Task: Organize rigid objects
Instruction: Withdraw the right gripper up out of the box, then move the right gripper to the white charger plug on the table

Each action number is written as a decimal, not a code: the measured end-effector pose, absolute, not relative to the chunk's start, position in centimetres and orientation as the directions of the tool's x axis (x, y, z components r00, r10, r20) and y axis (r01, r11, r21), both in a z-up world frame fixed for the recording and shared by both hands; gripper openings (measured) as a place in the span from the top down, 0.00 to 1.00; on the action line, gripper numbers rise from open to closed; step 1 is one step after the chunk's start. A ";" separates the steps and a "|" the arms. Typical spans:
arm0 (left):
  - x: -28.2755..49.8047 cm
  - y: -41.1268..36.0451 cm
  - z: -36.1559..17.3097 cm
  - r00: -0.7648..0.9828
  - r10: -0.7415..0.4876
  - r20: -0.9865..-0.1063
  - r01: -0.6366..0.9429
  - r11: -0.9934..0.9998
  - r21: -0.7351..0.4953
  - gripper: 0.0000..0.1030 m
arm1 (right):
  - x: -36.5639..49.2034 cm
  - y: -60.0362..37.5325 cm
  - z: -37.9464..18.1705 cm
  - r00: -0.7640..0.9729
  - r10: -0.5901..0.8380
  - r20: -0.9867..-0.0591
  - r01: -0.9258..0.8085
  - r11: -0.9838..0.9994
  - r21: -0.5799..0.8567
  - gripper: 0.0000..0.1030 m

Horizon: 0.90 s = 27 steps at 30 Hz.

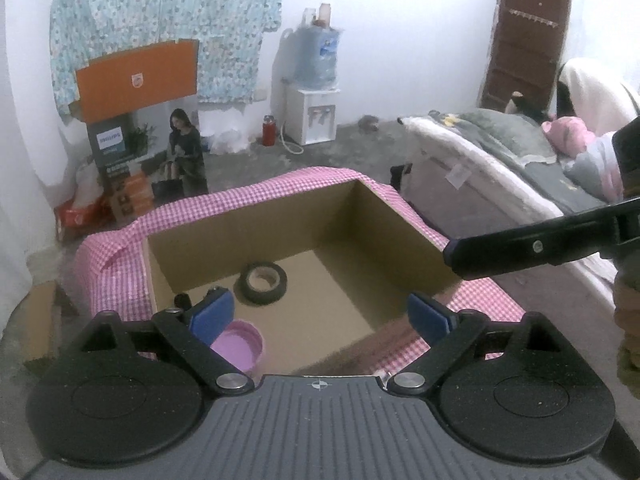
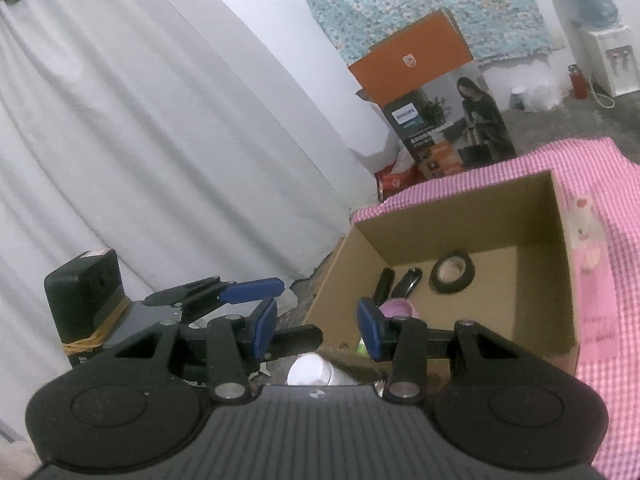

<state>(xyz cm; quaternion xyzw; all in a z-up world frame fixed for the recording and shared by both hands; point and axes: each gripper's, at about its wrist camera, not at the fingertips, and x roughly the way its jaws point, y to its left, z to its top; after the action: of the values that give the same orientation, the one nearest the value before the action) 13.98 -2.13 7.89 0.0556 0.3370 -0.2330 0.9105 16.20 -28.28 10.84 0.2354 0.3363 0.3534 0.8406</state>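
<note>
Findings: an open cardboard box (image 1: 400, 240) sits on a counter covered with a pink checked cloth (image 1: 280, 184). Inside the box lie a roll of black tape (image 1: 262, 282), a pink lid (image 1: 240, 346) near the front corner, and two dark slim items (image 2: 400, 284) that are too blurred to name.

The left gripper (image 1: 320, 316) hangs over the near edge of the box with its fingers set wide and nothing between them. The right gripper (image 2: 316, 330) is beside the box's near left corner, fingers partly apart and empty as well. A white round object (image 2: 310, 368) shows just below its fingers, partly hidden; its identity cannot be told.

Risks, as judged:
- The two grippers are close together. One finger of the right gripper (image 1: 520, 250) crosses the left wrist view at the box's right wall, so a careless swing could knock them against each other.
- Either gripper could catch the box rim and drag the box across the loose cloth.
- The box walls are tall, so a low reach could tip a wall inward.
- The pink lid sits tight in the corner and could be pushed under other items dropped in.
</note>
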 end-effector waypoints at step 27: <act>7.3 -3.7 -0.3 0.589 -0.381 -0.712 0.498 0.865 -0.050 0.08 | 8.8 -27.9 3.6 0.490 0.757 -0.432 -0.330 0.620 0.712 0.54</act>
<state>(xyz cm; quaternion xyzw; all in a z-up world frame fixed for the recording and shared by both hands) 7.29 -3.72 -0.26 0.0776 0.3795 -0.2475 0.8881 8.75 -27.87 3.63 0.2816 0.3794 0.3330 0.8160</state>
